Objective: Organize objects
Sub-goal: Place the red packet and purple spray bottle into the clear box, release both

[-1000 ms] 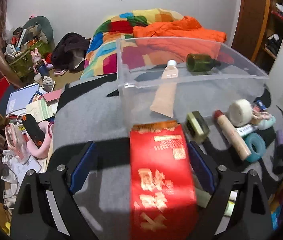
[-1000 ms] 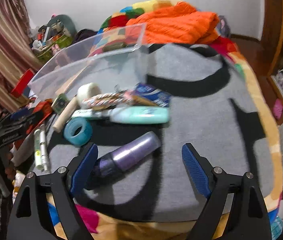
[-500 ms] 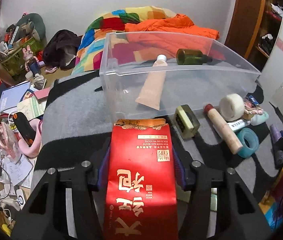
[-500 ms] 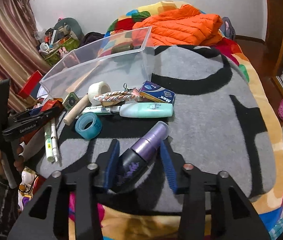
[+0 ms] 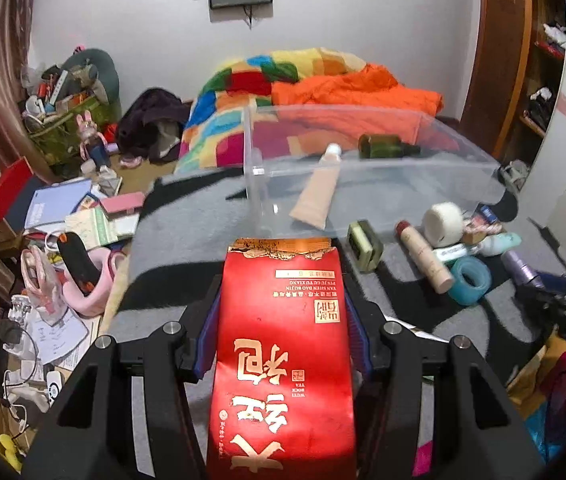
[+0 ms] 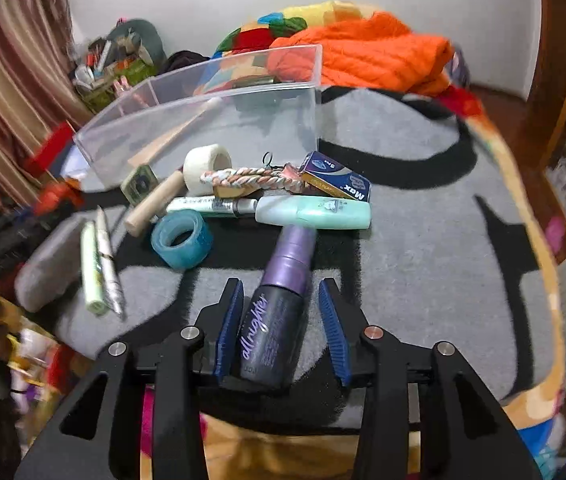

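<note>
I am holding both sets of fingers angled downward over a bed covered by a grey blanket (image 6: pixel 423 240) with black shapes.

My left fingers (image 5: pixel 283 320) are clamping a red tea packet (image 5: pixel 283 344) from both sides; the blue pads are pressing flat on its edges, and its torn top end is pointing away from me toward the clear plastic bin (image 5: pixel 363 184).

My right fingers (image 6: pixel 281 312) are closing around a dark spray bottle (image 6: pixel 279 312) with a purple neck. The left pad (image 6: pixel 230 320) is lying against the bottle's side, while a gap is showing between the bottle and the right pad, so the grip is not complete. The bottle's purple tip is reaching up to a mint-green bottle (image 6: pixel 315 212) lying crosswise.

The bin is sitting on the blanket, and inside it are lying a beige tube (image 5: pixel 317 192) and a dark green bottle (image 5: pixel 387 146). Just in front of the bin a cluster of things is waiting: a white tape roll (image 6: pixel 207 168), a blue tape roll (image 6: pixel 181 240), a wooden-coloured stick (image 6: pixel 155 204), a braided cord (image 6: pixel 251 178), a blue box (image 6: pixel 339 182) and two pens (image 6: pixel 101 264) near the blanket's left edge.

Behind the bin an orange jacket (image 5: pixel 355 88) is lying over a patchwork quilt (image 5: pixel 243 92). The floor at left is crowded with books and papers (image 5: pixel 79 212), and a striped curtain (image 6: pixel 7 80) is hanging at the side.
</note>
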